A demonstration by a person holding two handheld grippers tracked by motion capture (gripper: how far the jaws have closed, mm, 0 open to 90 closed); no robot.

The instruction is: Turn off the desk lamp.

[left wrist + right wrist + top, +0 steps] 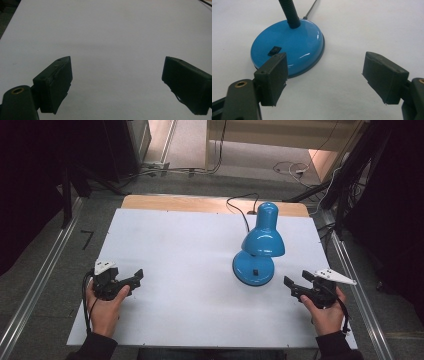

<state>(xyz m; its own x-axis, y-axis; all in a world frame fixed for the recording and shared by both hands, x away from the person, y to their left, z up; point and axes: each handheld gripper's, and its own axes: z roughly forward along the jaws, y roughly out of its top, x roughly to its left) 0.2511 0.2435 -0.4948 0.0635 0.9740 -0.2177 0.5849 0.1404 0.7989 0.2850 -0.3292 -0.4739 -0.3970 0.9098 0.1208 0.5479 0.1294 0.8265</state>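
A blue desk lamp stands right of the middle of the white table, its shade bent over its round base. In the right gripper view the base carries a black rocker switch and a blue flexible neck. My right gripper rests at the right edge, just right of the base, open and empty. My left gripper lies at the table's left edge, open with bare tabletop between its jaws.
The lamp's black cord runs from the base to the far table edge. A wooden strip shows beyond the white surface. Metal rails flank the table, and cables lie on the floor behind.
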